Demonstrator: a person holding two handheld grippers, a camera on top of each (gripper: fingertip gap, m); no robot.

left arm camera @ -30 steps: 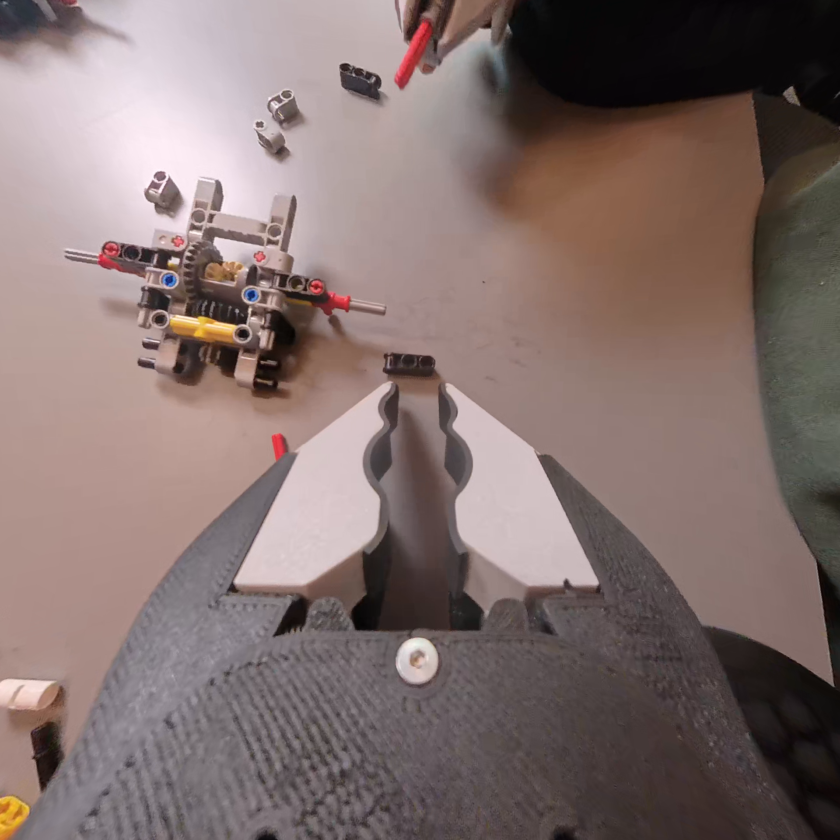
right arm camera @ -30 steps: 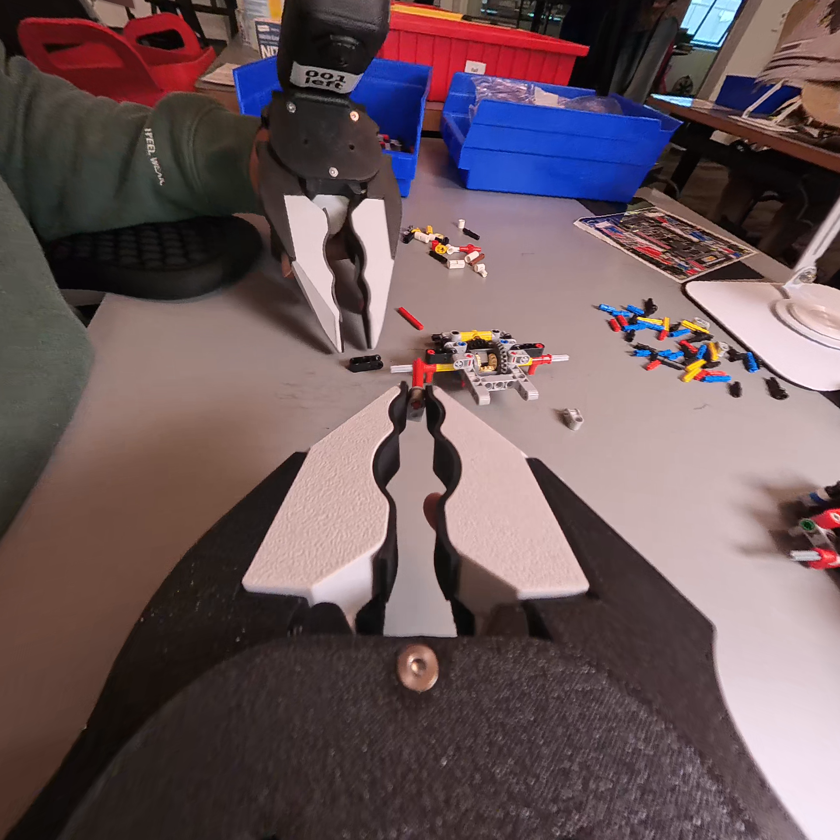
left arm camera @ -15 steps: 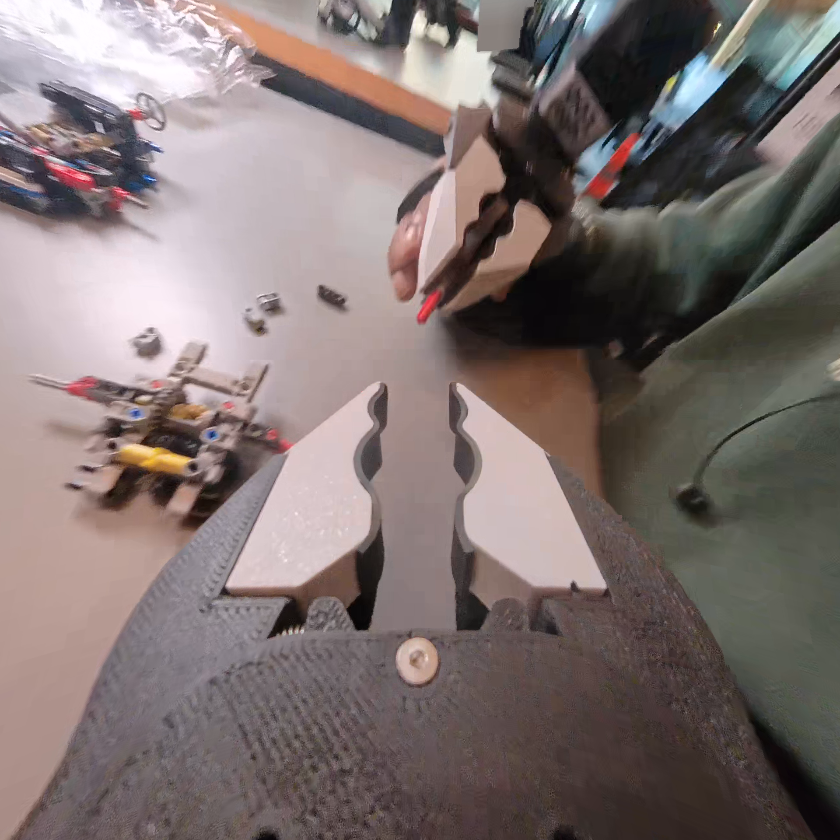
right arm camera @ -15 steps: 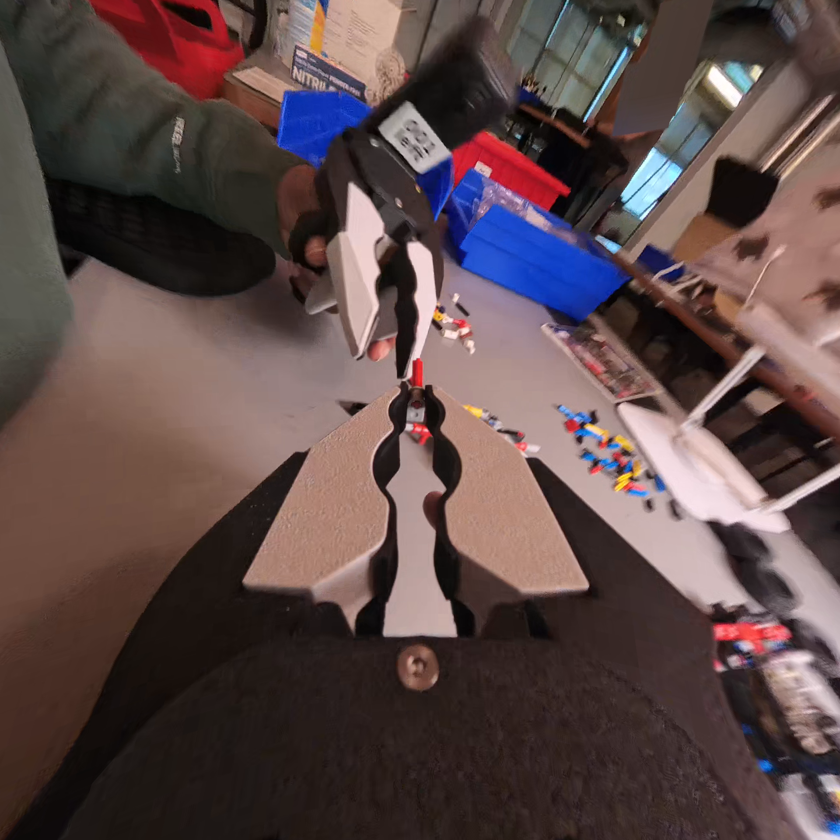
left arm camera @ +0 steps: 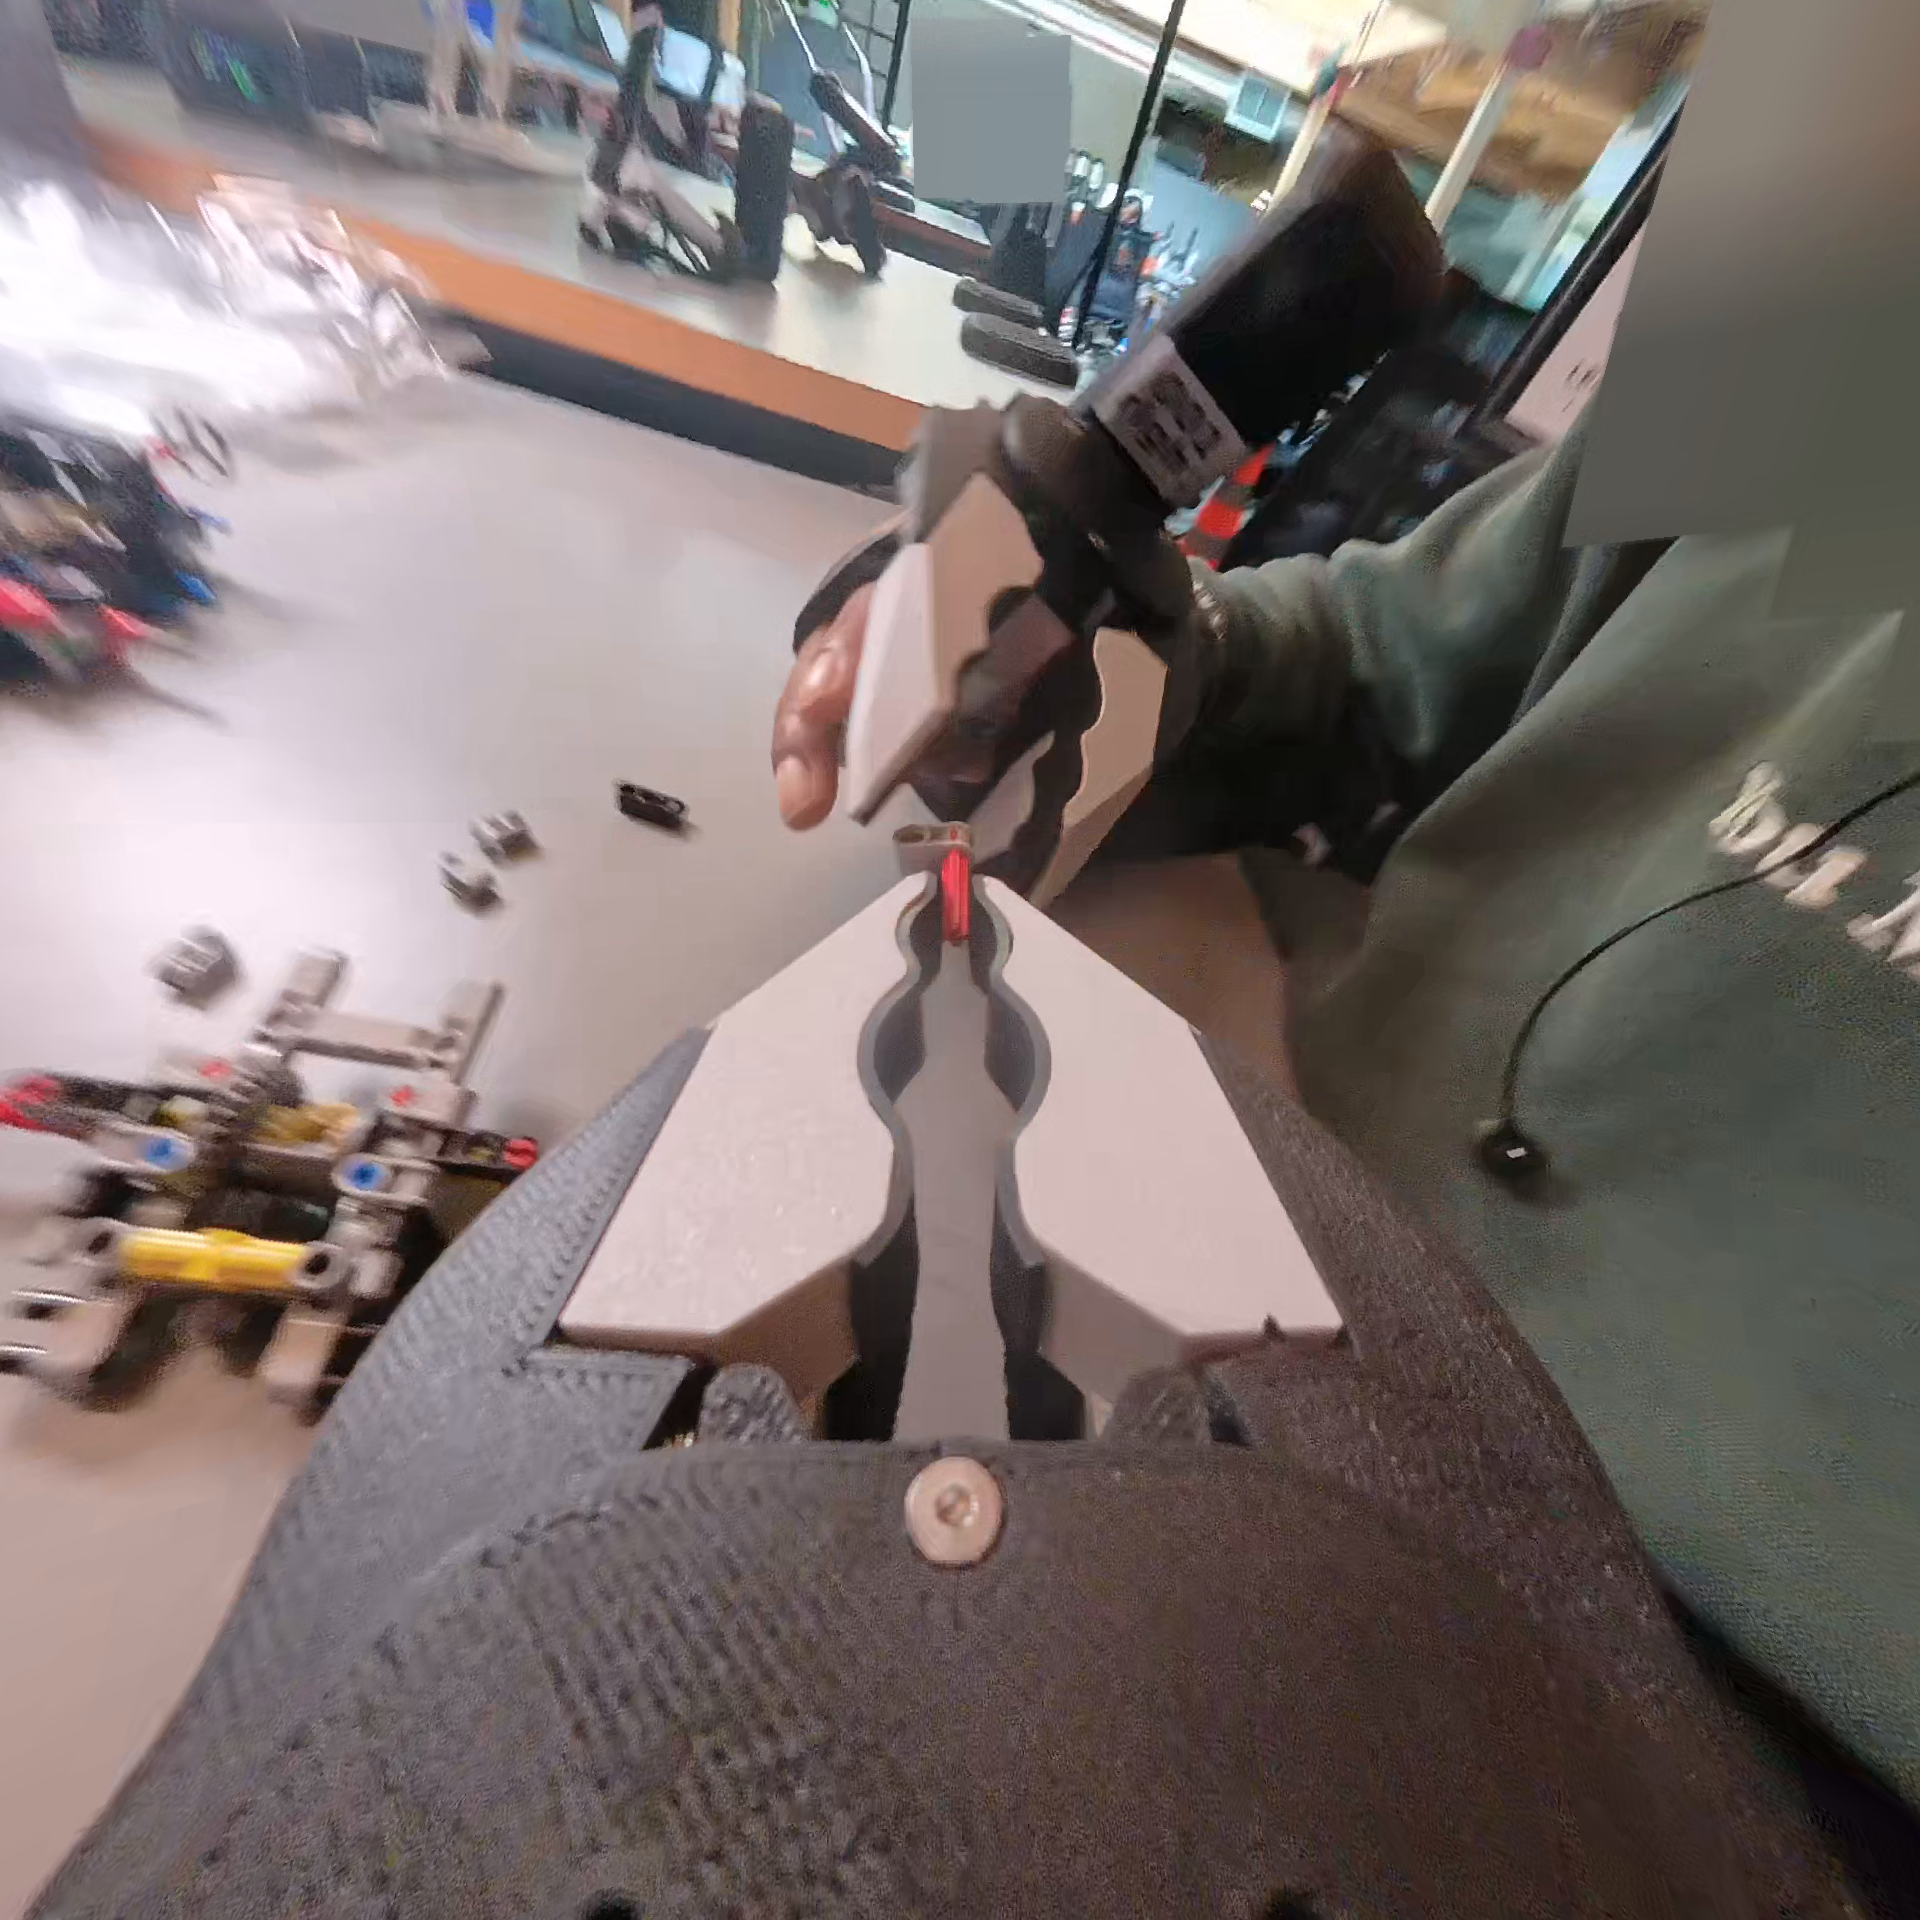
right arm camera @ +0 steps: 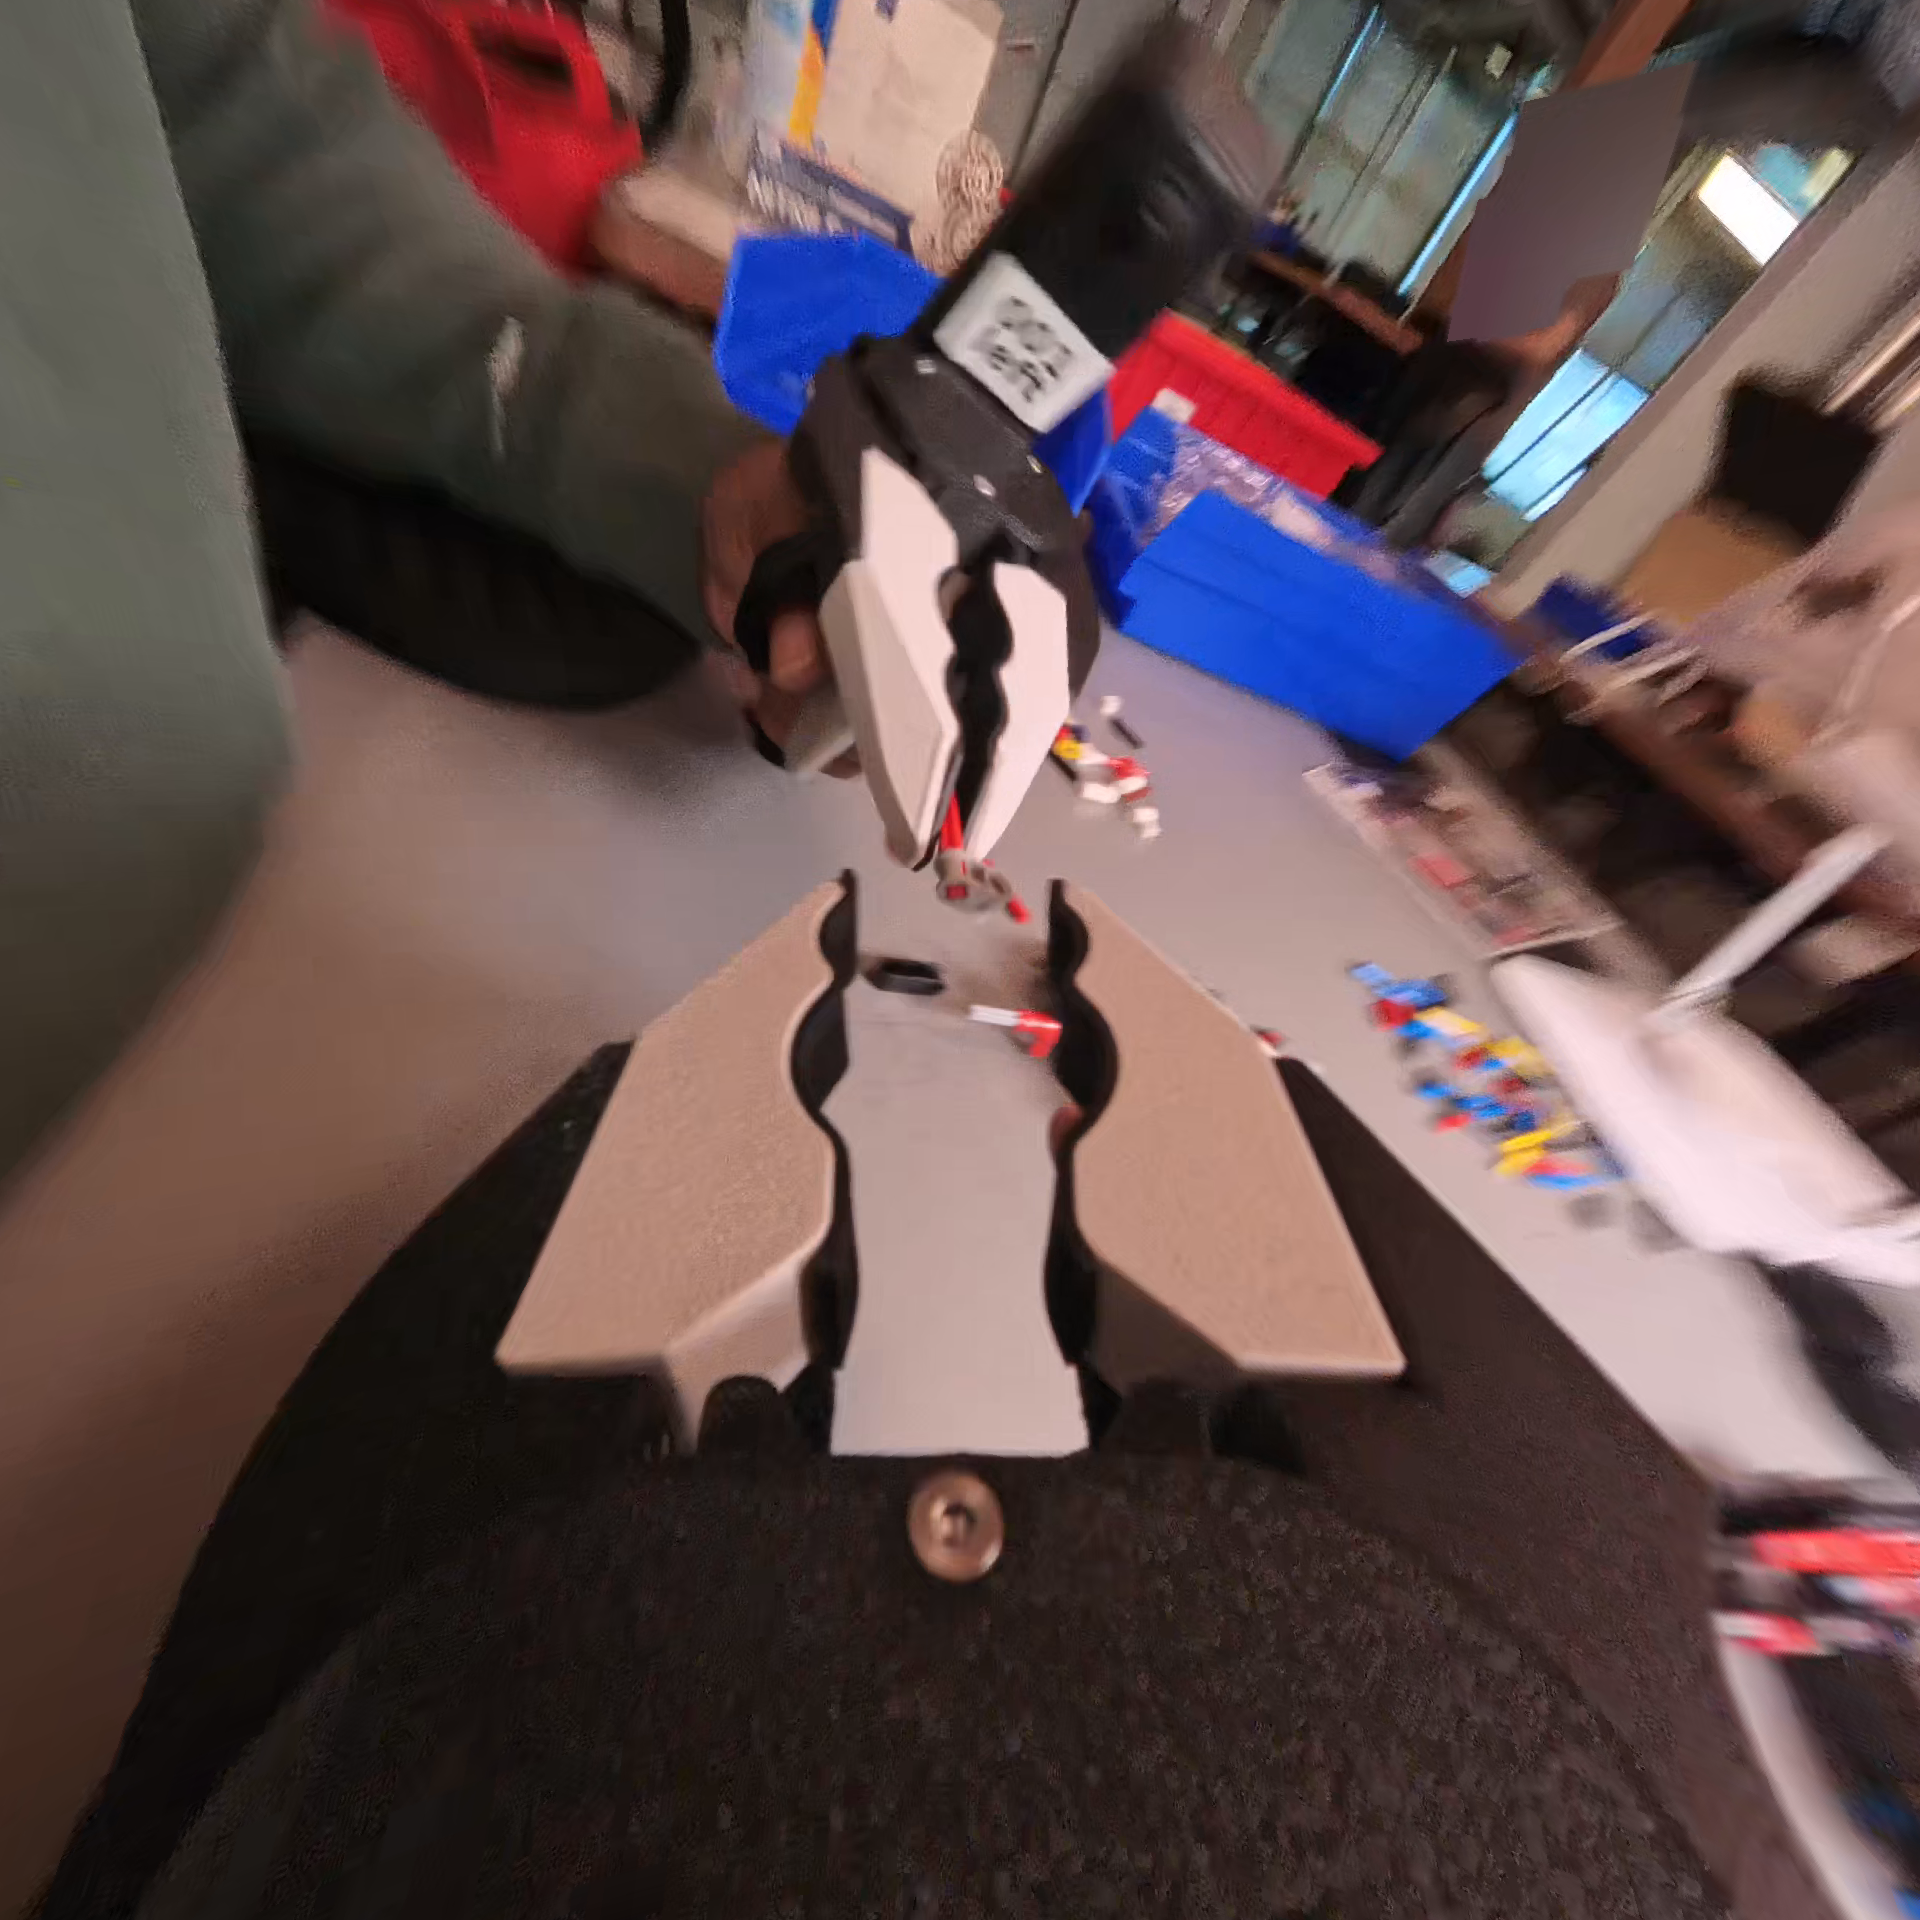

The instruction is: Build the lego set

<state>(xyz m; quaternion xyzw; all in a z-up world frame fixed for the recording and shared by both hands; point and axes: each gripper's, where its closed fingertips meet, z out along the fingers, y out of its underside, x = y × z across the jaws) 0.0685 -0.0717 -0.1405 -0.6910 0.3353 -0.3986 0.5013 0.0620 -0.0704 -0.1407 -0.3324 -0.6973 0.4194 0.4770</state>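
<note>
My left gripper (left arm camera: 951, 883) is held up off the table, shut on a red axle (left arm camera: 951, 909) with a small grey connector (left arm camera: 928, 837) on its far end. In the right wrist view the left gripper (right arm camera: 951, 842) hangs tips down, the connector (right arm camera: 971, 886) below its tips. My right gripper (right arm camera: 951, 894) is open and empty, its fingertips either side of that connector; it also shows in the left wrist view (left arm camera: 940, 831). The partly built grey, black and yellow assembly (left arm camera: 260, 1174) lies on the table at the left.
Loose grey connectors (left arm camera: 488, 852) and a black piece (left arm camera: 649, 800) lie beyond the assembly. A pile of coloured pieces (right arm camera: 1475, 1081), a white lamp base (right arm camera: 1714, 1143), an instruction sheet (right arm camera: 1455, 862) and blue bins (right arm camera: 1299, 613) are at the right. Green sleeves flank both grippers. My left and right fingertips are right by each other.
Both grippers rose from the table and met tip to tip. The red axle with its connector passed from the right gripper to the left; the left shut on it and the right opened.
</note>
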